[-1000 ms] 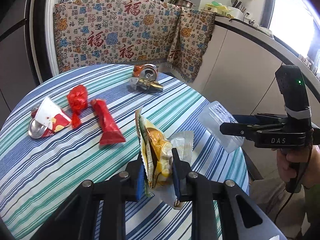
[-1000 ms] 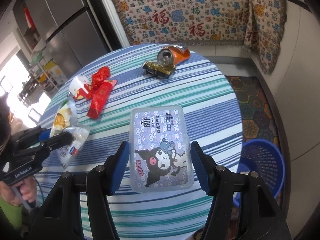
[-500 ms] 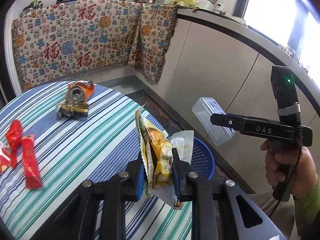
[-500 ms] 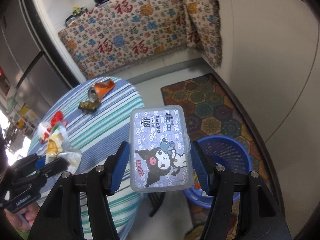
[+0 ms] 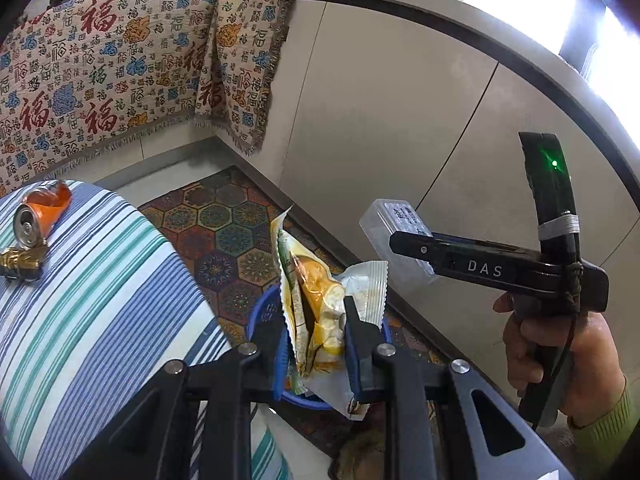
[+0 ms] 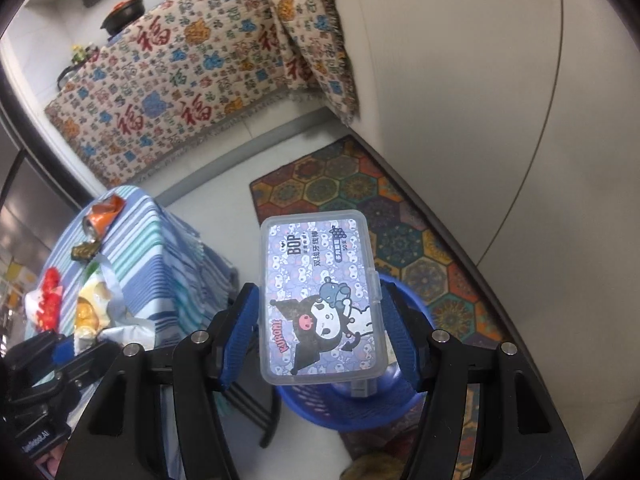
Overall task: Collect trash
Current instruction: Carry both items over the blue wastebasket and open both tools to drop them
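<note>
My left gripper (image 5: 316, 344) is shut on a crumpled yellow and white snack wrapper (image 5: 316, 304), held above the blue plastic basket (image 5: 260, 316) on the floor. That wrapper (image 6: 94, 312) and the left gripper (image 6: 60, 354) also appear at the lower left of the right wrist view. My right gripper (image 6: 320, 324) is shut on a clear plastic box with a purple cartoon label (image 6: 320, 296), held over the blue basket (image 6: 360, 412). In the left wrist view the box (image 5: 394, 232) sticks out of the right gripper (image 5: 404, 240), which a hand (image 5: 560, 356) holds.
The round table with a striped cloth (image 5: 92, 300) still carries a crushed orange can (image 5: 38, 216) and a gold wrapper (image 5: 20, 266); red wrappers (image 6: 50, 300) lie further back. A patterned rug (image 6: 384, 216) lies by the cabinets (image 5: 400, 120).
Both grippers swung off the table to the right with their loads and now hang over the blue basket on the floor. Each grip is unchanged.
</note>
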